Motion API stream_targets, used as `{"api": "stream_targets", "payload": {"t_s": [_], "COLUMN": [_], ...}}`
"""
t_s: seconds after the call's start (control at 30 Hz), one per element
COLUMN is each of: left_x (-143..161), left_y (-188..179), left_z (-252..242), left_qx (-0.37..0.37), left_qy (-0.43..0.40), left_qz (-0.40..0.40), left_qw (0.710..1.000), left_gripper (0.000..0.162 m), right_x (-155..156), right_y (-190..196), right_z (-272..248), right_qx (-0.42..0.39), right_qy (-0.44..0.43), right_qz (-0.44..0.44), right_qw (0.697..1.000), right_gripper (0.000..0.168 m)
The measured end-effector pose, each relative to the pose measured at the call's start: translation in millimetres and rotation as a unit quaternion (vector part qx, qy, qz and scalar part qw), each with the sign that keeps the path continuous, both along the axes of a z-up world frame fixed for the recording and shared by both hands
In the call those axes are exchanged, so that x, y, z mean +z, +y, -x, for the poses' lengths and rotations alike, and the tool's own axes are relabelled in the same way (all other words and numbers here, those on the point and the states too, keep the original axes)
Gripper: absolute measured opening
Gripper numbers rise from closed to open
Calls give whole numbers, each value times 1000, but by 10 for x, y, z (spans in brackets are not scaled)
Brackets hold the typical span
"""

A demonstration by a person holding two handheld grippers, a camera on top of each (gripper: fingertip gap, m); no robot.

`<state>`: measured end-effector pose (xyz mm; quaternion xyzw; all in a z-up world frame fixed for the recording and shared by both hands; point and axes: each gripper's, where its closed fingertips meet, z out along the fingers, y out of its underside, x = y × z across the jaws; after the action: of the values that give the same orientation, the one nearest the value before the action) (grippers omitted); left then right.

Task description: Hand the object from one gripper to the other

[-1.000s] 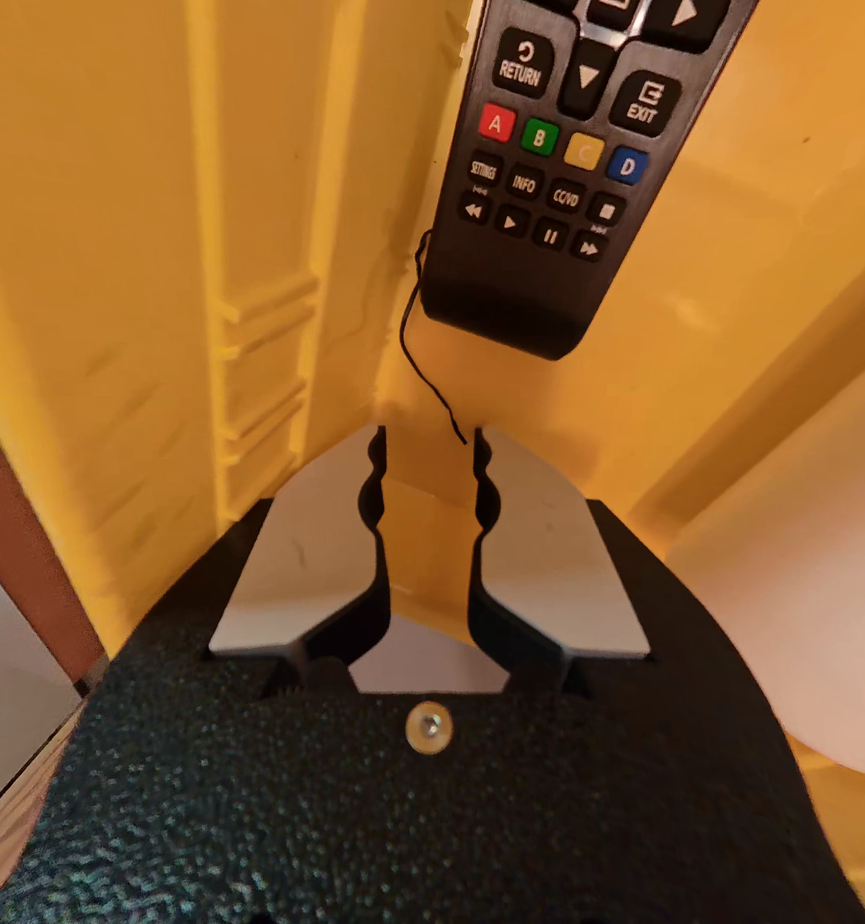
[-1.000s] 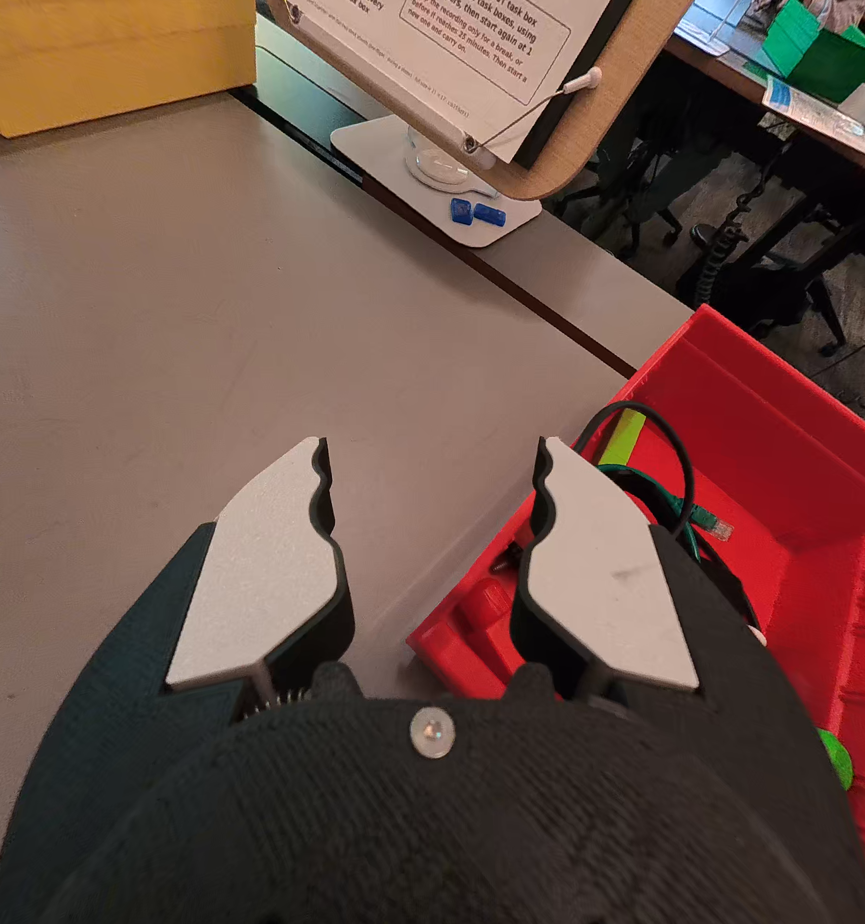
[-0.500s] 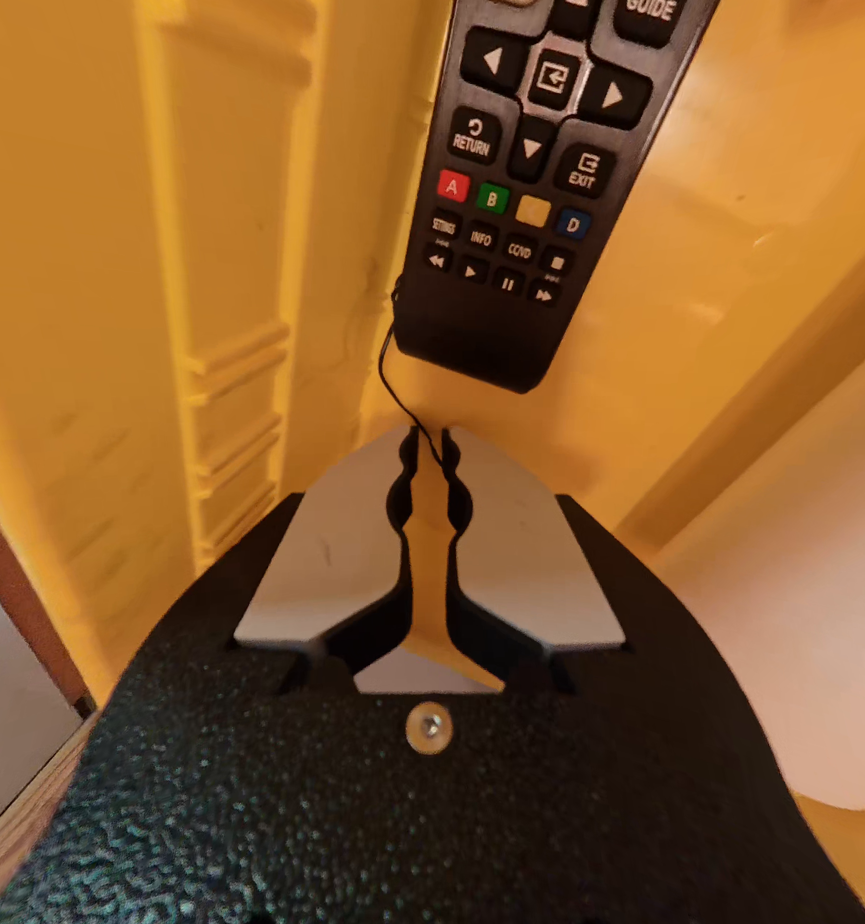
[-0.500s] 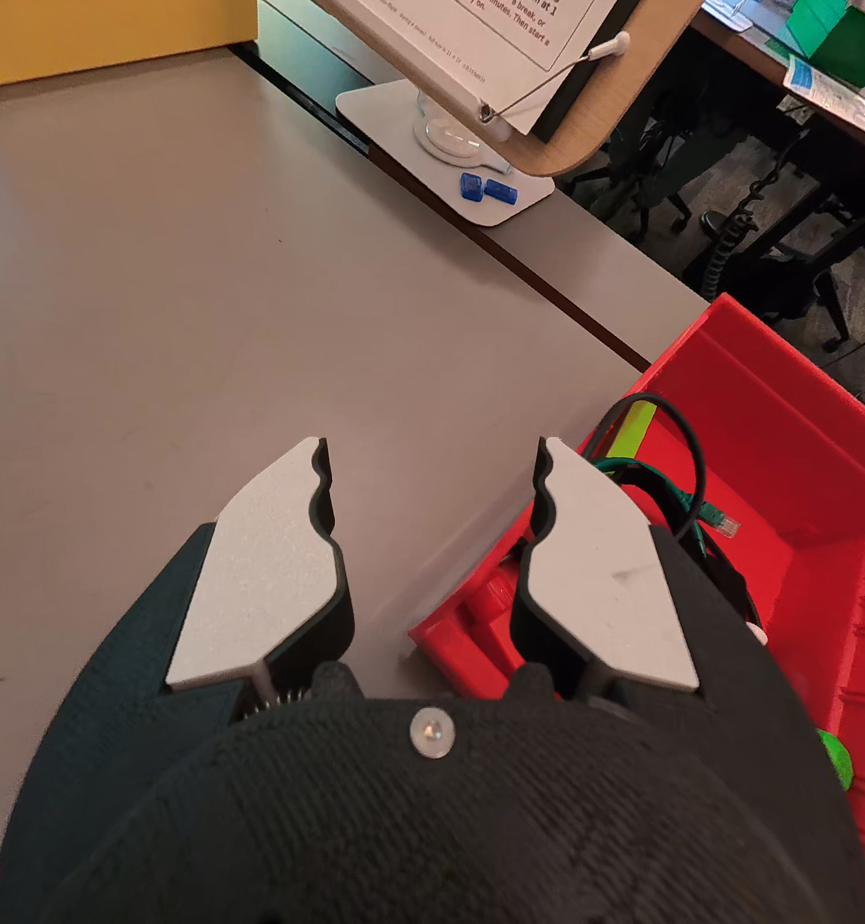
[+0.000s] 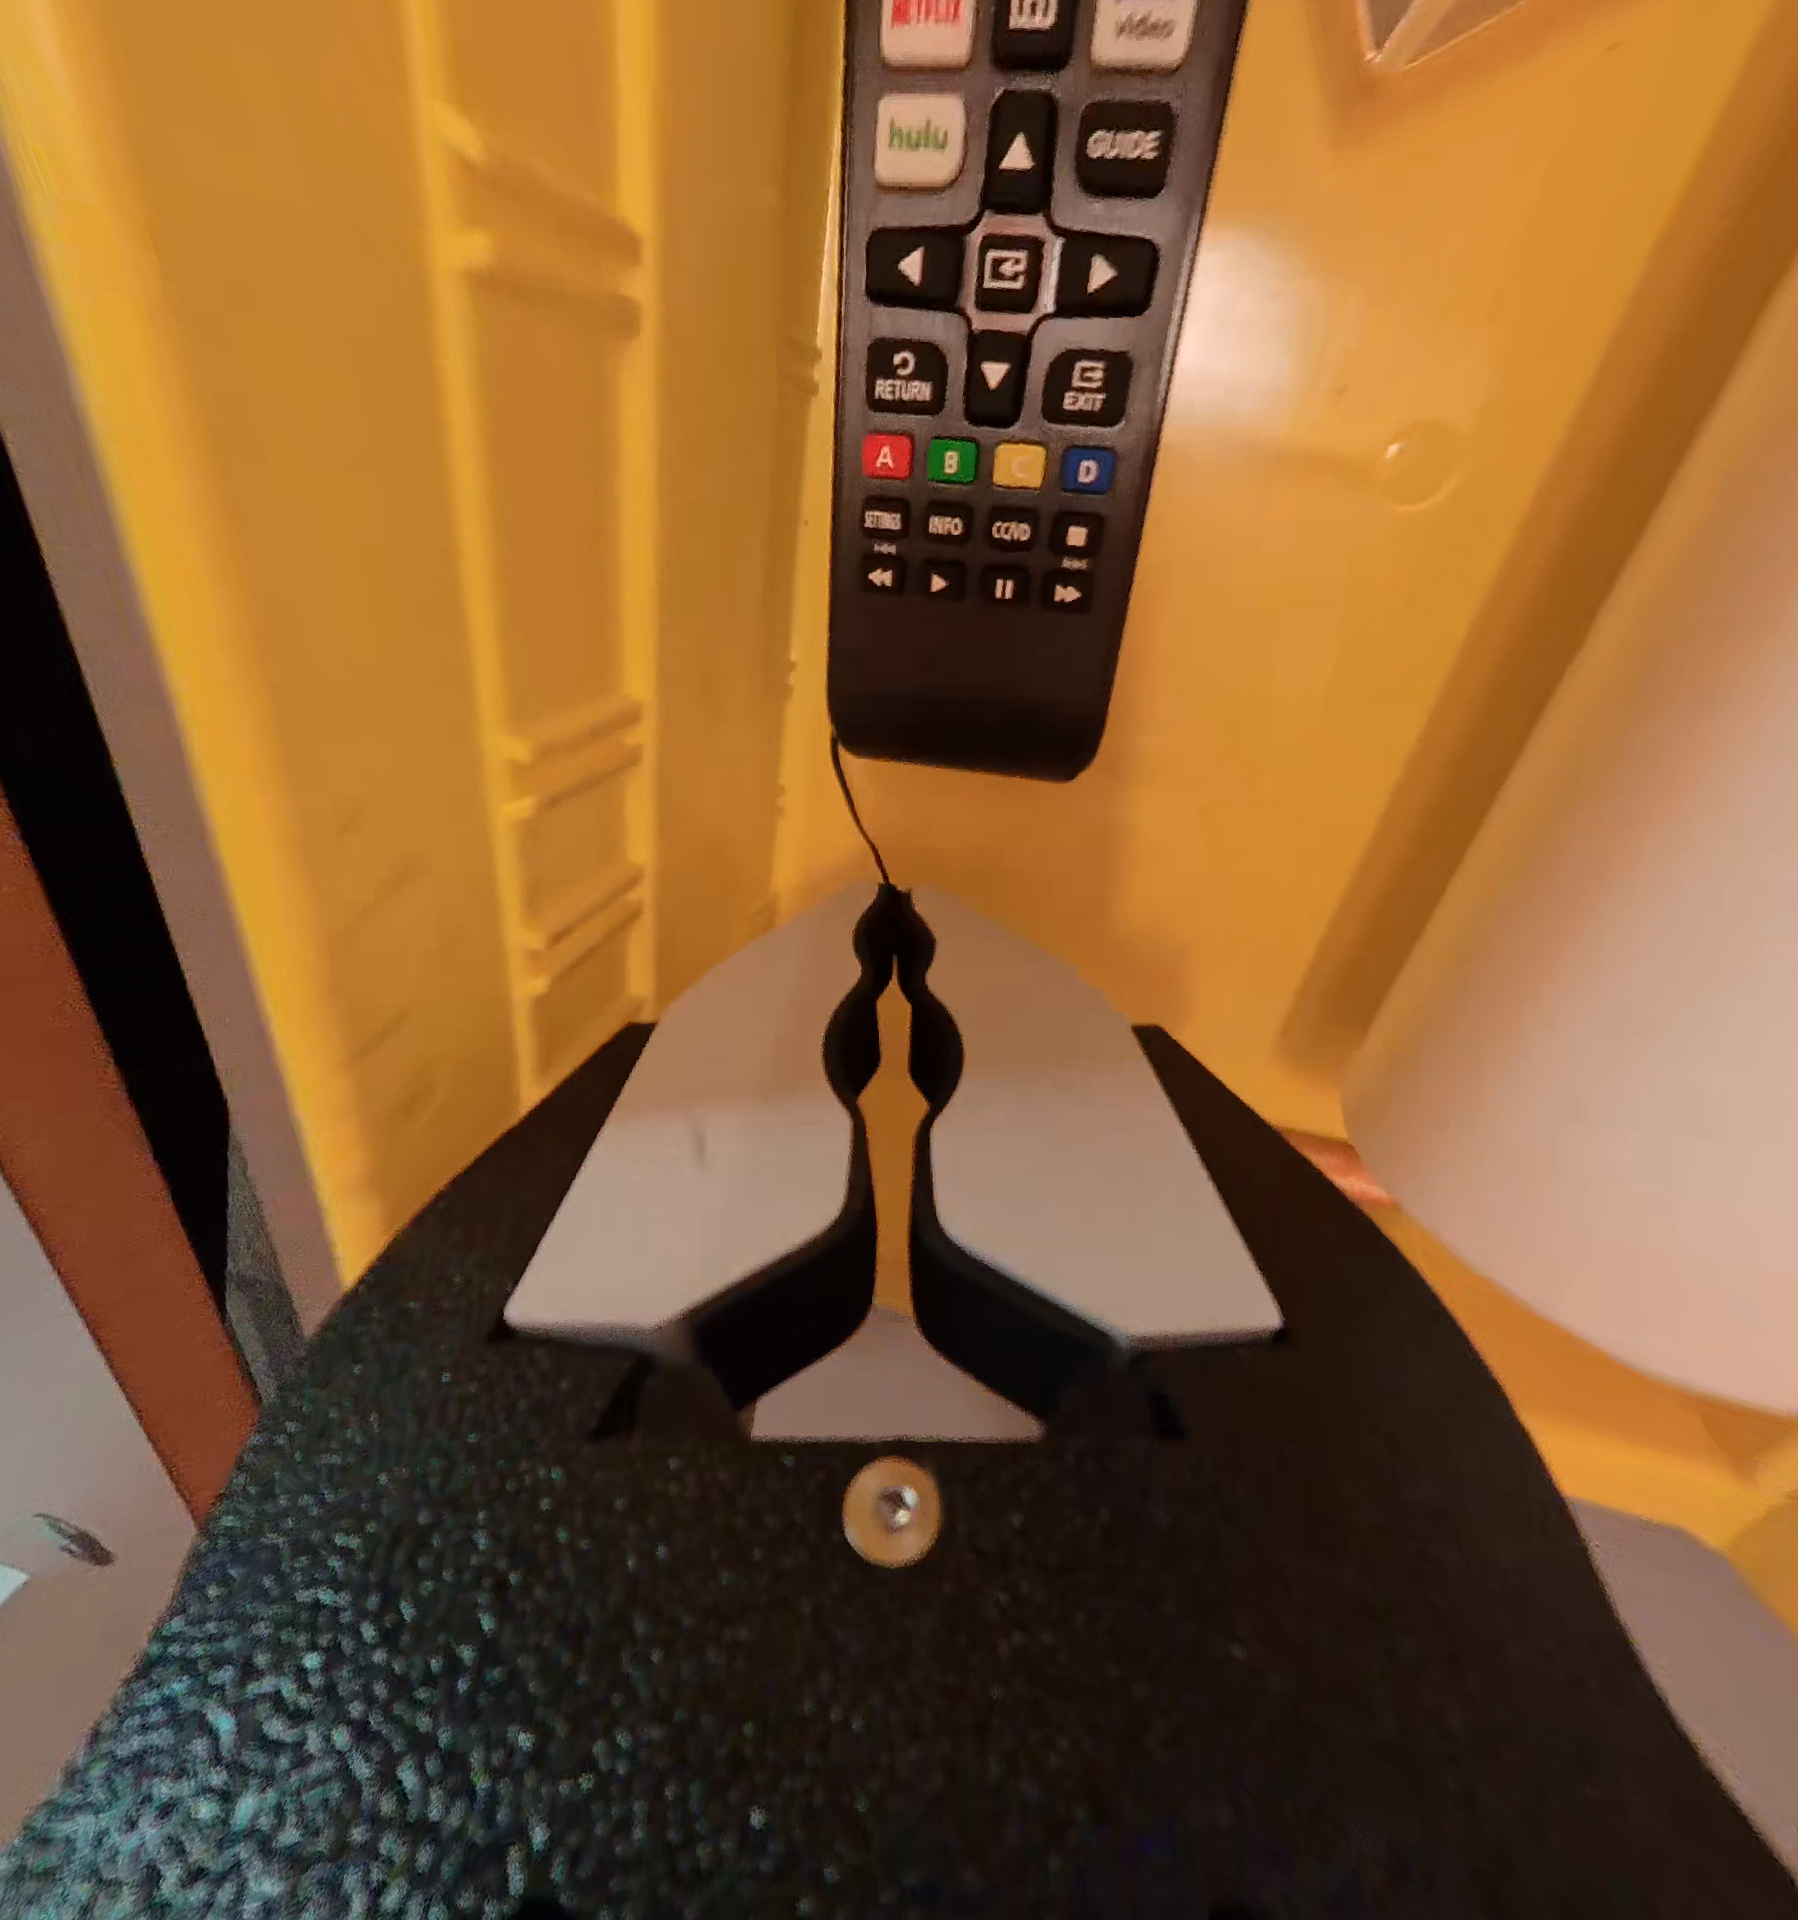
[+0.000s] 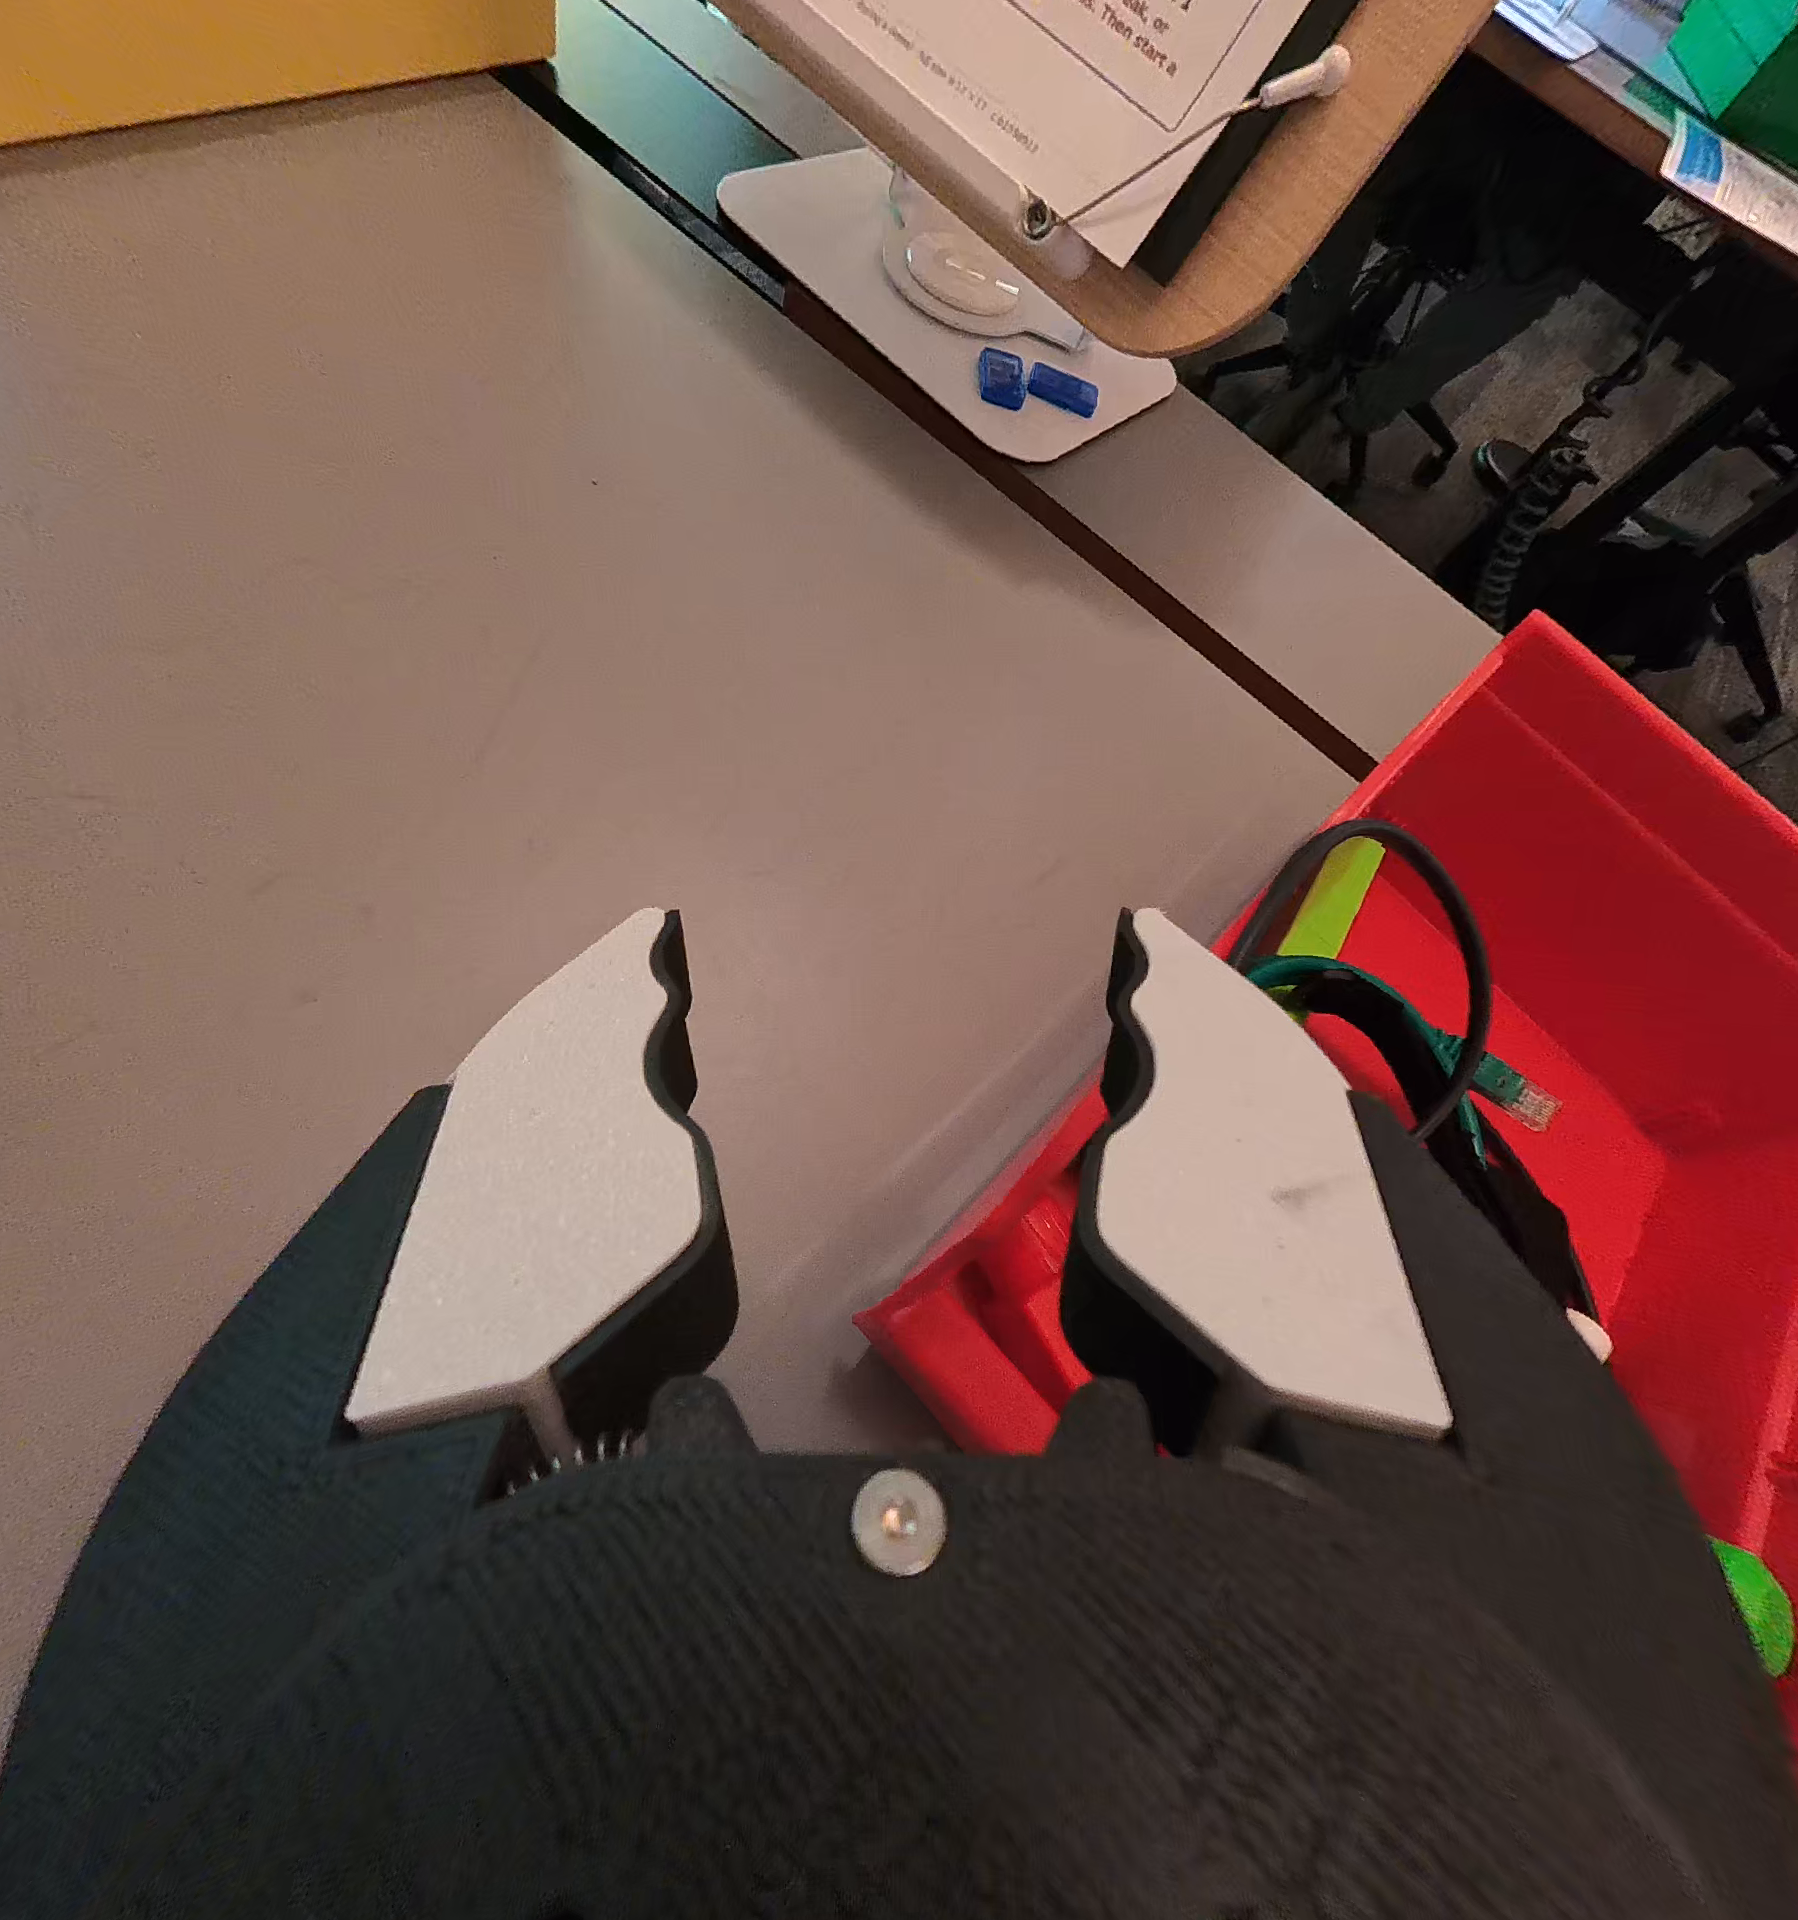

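Left gripper (image 5: 890, 914) has clamped the thin black cord (image 5: 859, 821) below the remote (image 5: 999, 416) (lifting looks next); right gripper (image 6: 895, 997) gapes empty.

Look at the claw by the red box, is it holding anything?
No, the right gripper has its jaws wide apart with only bare grey table between them, beside the red bin.

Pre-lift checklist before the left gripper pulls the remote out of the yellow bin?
1. Left gripper shut on black cord: ok.
2. Cord joined to remote: seems so, attachment cannot tell.
3. Grip on the remote body: not ok, cord only.
4. Remote clear of yellow bin wall: cannot tell.
5. Right gripper open and empty to receive: ok.
6. Right gripper near remote: not ok, over the table by the red bin.
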<state>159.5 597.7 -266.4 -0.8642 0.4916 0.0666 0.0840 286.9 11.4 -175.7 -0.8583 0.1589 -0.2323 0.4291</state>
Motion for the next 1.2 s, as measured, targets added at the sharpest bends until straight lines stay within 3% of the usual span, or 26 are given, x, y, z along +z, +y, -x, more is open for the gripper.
{"api": "stream_targets", "payload": {"t_s": [0.27,0.37,0.47,0.6,0.87,0.93,0.97,1.2], "left_x": [418,334,143,-10,-155,-165,-176,-181], "left_y": [-93,-137,-143,-89,-27,-31,-34,19], "left_z": [-85,-96,48,144,161,149,136,125], "left_qx": [-66,-36,-30,-34,-8,-5,-6,-31], "left_qy": [-62,-79,-17,36,57,56,54,48], "left_qz": [5,25,38,29,36,44,46,32], "left_qw": [996,996,999,998,998,997,997,998], "left_gripper": [0,3,23,26,22,14,2,0], "right_x": [64,90,108,105,-7,-26,-30,-59], "right_y": [84,131,161,135,120,114,112,116], "right_z": [66,105,154,146,104,92,88,78], "right_qx": [13,20,30,26,25,23,22,22], "right_qy": [-10,-12,-13,-16,-3,-1,0,2], "right_qz": [-4,-7,-9,-3,8,9,9,11], "right_qw": [1000,1000,999,1000,1000,1000,1000,1000], "right_gripper": [77,77,77,77,77,78,78,78]}}
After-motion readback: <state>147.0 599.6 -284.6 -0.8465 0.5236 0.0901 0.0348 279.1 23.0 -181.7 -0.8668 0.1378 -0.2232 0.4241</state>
